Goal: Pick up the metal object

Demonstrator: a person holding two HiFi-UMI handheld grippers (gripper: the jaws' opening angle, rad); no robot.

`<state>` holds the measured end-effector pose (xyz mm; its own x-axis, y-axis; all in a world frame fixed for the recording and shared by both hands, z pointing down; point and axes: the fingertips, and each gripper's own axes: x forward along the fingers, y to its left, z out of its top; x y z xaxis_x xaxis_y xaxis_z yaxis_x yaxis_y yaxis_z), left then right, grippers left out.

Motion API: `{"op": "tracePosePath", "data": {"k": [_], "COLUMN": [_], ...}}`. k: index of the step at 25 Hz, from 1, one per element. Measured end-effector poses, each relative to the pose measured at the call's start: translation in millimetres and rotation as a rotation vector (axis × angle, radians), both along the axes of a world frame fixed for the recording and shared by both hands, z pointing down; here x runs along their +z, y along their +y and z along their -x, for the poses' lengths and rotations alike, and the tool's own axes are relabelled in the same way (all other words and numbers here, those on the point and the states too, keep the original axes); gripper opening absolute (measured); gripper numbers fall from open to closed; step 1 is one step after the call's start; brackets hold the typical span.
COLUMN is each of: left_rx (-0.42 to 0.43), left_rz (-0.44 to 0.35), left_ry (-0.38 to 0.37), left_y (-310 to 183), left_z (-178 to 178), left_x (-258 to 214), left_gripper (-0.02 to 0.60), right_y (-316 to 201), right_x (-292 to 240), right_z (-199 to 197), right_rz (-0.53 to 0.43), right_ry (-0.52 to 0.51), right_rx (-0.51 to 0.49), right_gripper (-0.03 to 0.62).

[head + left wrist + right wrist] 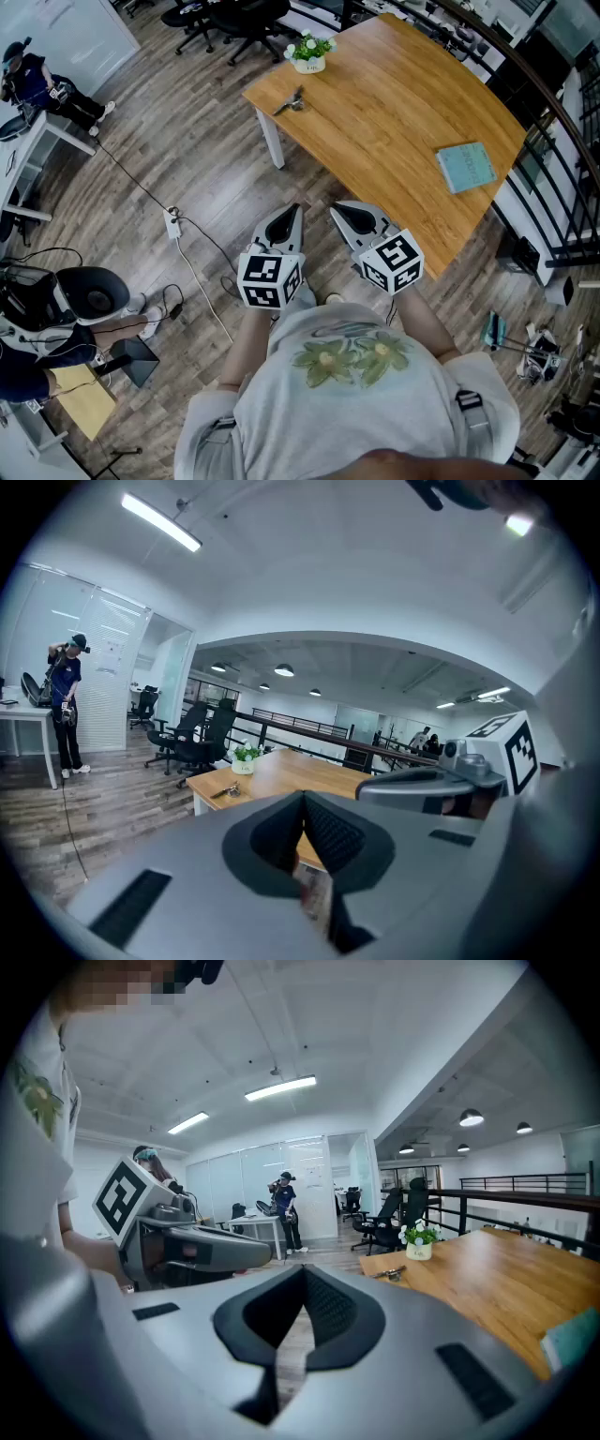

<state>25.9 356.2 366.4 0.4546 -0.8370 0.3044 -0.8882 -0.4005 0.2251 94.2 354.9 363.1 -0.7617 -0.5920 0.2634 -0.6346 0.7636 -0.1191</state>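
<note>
A small metal object [290, 101] lies near the far left corner of the wooden table [394, 122]; it also shows as a metal object [223, 790] in the left gripper view and a metal object [394, 1272] in the right gripper view. My left gripper [296, 207] and right gripper [335, 208] are held side by side over the floor, well short of the table's near edge. Both are shut with nothing between the jaws. The left gripper [304, 796] and right gripper [305, 1270] point towards the table from a distance.
A white pot with a small plant [308, 52] stands at the table's far corner, close to the metal object. A teal book [466, 167] lies on the table's right side. Office chairs [234, 21] stand beyond. Cables and a power strip [172, 223] lie on the floor; a railing [562, 141] runs along the right.
</note>
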Motion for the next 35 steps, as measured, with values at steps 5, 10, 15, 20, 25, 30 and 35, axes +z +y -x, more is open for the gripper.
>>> {"op": "tracePosePath", "data": {"k": [5,10,15,20,25,30,35], "left_rx": [0.015,0.036,0.051,0.054,0.055,0.061,0.053], "left_rz": [-0.004,-0.016,-0.017,-0.013,0.005,0.031,0.036], "left_ry": [-0.001,-0.003,0.017,0.025,0.014,0.003,0.003], "left_y": [-3.0,-11.5,-10.5,-19.9,-45.3,-86.6,-146.8], "left_z": [14.9,37.7,56.0,61.6,70.4,75.7,82.0], "left_x": [2.1,3.7,6.3,8.9,16.2,28.4,33.2], "left_gripper": [0.014,0.014,0.014,0.014,0.014,0.014,0.014], "right_y": [-4.4,-14.6,-17.3,-28.4,-57.4,-103.1,-163.7], "right_x": [2.2,4.7,0.1,2.5,6.6,17.6,19.5], "right_z": [16.1,33.5,43.5,42.6,46.7,54.4,57.8], "right_rz": [0.011,0.006,-0.014,-0.016,-0.005,0.011,0.01], "right_ry": [-0.021,-0.022,-0.036,-0.025,-0.044,-0.033,-0.022], "right_rx": [0.017,0.06,0.109,0.129,0.148,0.135,0.129], "right_gripper": [0.008,0.008,0.008,0.008,0.008,0.008,0.008]}}
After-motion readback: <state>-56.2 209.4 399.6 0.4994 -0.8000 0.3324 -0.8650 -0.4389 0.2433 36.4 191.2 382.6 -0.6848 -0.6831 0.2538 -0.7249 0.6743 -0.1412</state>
